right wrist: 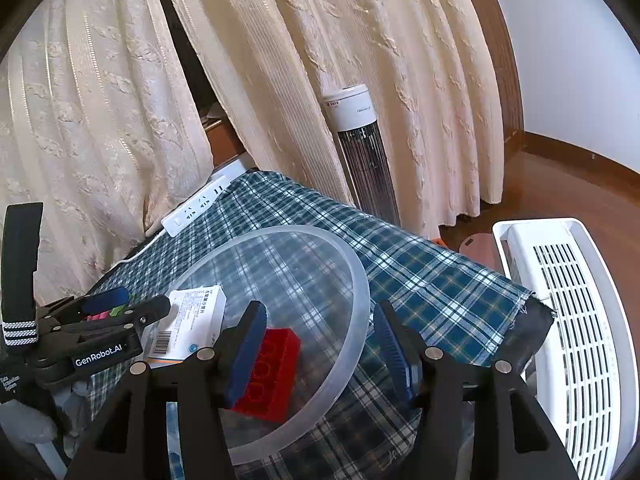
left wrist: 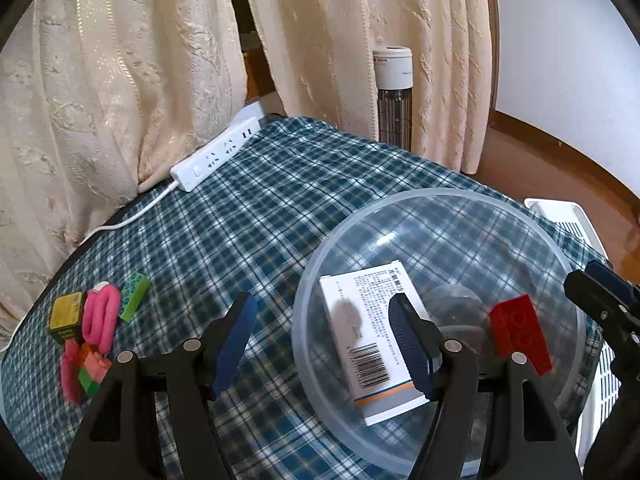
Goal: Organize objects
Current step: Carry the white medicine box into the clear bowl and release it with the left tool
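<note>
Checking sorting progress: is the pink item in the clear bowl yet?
No: the pink item lies on the plaid cloth left of the clear bowl, among loose blocks.

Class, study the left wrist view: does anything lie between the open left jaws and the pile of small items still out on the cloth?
Nothing visible does. Only bare plaid cloth lies between the left gripper and the pile: pink band, green block, yellow cube. The clear bowl sits on the other side.

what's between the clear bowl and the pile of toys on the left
Only bare plaid tablecloth lies on the table between the clear bowl and the toy pile. In the left wrist view, the left tool hangs over that stretch, open and empty.
</note>
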A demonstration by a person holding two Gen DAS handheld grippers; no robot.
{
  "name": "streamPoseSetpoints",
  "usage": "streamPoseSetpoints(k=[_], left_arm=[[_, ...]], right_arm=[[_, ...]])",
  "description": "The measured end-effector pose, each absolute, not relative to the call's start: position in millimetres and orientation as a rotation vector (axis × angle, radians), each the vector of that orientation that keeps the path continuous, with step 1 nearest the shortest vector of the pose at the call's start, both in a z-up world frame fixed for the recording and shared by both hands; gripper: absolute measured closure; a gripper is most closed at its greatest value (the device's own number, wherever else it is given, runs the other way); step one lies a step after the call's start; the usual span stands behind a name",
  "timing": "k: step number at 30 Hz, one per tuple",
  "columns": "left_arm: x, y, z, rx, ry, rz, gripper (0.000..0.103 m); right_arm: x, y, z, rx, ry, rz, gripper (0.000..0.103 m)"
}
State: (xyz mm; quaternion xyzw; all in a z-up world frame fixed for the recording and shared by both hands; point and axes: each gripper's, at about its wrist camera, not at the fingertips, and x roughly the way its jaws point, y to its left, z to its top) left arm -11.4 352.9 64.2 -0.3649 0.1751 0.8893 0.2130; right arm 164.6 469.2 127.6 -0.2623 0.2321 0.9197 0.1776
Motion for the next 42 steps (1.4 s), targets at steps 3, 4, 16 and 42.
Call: streamPoseSetpoints(k=[3, 4, 16, 42], left_arm=[[-11.2, 347.8, 66.5, -1.01, 0.481, 2.484, 0.033], [-11.1, 346.1, 67.3, -1.009, 0.479, 2.49, 0.033], [-7.3, 322.5, 72.7, -0.991, 0.461, 2.544, 0.033], [-16.9, 234.1, 75.7, -1.016, 0.377, 2.686, 0.032]], right_arm=[[164.4, 466.9, 129.1, -0.738, 0.649, 2.605, 0.043], [164.5, 465.9, 129.3, -0.738, 0.647, 2.604, 0.043], [163.5, 449.9, 139.4, -0.742, 0.599, 2.612, 0.041], [135.6, 386.7, 153.5, -0.789, 0.491, 2.694, 0.034]])
